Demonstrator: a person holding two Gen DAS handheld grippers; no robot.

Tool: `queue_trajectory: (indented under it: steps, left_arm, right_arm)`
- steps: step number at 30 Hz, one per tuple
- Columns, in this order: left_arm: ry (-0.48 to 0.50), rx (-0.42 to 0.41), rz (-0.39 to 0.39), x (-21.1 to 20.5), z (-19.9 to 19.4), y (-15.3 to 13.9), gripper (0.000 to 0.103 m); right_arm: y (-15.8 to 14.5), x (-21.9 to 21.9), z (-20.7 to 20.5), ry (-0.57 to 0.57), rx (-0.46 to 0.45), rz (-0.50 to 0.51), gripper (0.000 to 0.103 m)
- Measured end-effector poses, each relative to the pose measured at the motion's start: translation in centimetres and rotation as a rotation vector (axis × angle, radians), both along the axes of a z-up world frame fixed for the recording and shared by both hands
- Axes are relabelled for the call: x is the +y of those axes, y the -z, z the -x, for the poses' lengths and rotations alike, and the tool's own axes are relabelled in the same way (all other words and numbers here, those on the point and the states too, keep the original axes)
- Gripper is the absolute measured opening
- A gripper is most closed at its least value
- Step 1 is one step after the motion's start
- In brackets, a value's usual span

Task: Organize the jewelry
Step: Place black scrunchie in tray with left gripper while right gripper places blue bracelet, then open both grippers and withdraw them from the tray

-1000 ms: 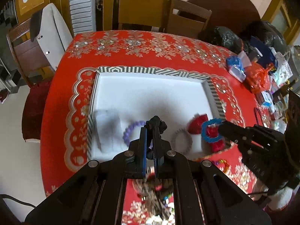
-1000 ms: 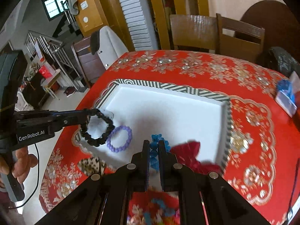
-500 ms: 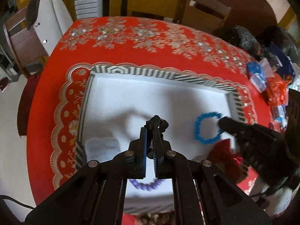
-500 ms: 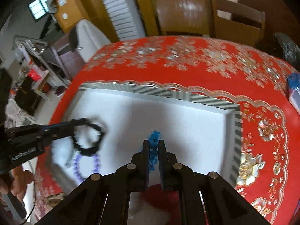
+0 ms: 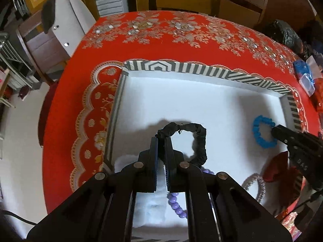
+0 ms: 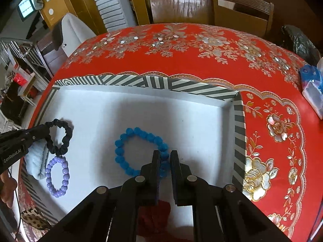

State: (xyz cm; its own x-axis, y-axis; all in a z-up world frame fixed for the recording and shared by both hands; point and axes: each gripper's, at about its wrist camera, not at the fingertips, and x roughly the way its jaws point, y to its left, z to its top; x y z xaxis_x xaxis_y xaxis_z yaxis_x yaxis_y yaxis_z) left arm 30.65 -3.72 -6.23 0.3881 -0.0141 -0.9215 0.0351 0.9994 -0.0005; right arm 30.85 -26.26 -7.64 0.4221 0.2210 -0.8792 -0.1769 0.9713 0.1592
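A white tray with a striped rim [image 5: 201, 68] [image 6: 141, 82] sits on the red tablecloth. My left gripper [image 5: 160, 139] [image 6: 45, 130] is shut on a black scrunchie [image 5: 198, 141] [image 6: 64, 139], held just above the tray's left side. My right gripper [image 6: 165, 153] [image 5: 275, 130] is shut on a blue bead bracelet [image 6: 129, 151] [image 5: 260, 135], which lies low over the tray floor near its right side. A purple bead bracelet [image 6: 57, 176] [image 5: 177, 203] lies in the tray beside a pale cloth [image 6: 37, 161].
A red bow [image 5: 280, 171] [image 6: 155, 213] and a silver bracelet [image 5: 254, 185] lie at the tray's near right. Blue and clear packets [image 6: 311, 84] sit on the table's right edge. Wooden chairs [image 6: 240, 10] stand behind the table. A leopard-print item [image 6: 34, 219] lies outside the tray.
Both grippers moved forward and down into the tray. The black scrunchie and the blue bracelet now hang wide and low over the tray floor, still gripped.
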Motion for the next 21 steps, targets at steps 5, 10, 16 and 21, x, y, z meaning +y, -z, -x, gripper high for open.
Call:
queue_trajectory:
  steps: [5, 10, 16, 21]
  left_arm:
    - [-0.025, -0.027, 0.005, 0.4, 0.7, -0.8, 0.043]
    - [-0.031, -0.072, 0.003, 0.7, 2.2, -2.7, 0.051]
    - [-0.038, -0.133, -0.013, 1.0, 5.0, -5.1, 0.051]
    - [-0.048, -0.169, -0.018, 1.2, 8.4, -6.7, 0.054]
  right_arm:
    - [-2.1, -0.4, 1.7, 0.013, -0.045, -0.025, 0.029]
    - [-4.1, -0.3, 4.1, 0.022, -0.079, -0.06, 0.029]
    - [-6.7, 1.0, 8.0, 0.016, -0.123, -0.082, 0.036]
    - [-8.4, 2.2, 11.1, 0.005, -0.156, -0.077, 0.039]
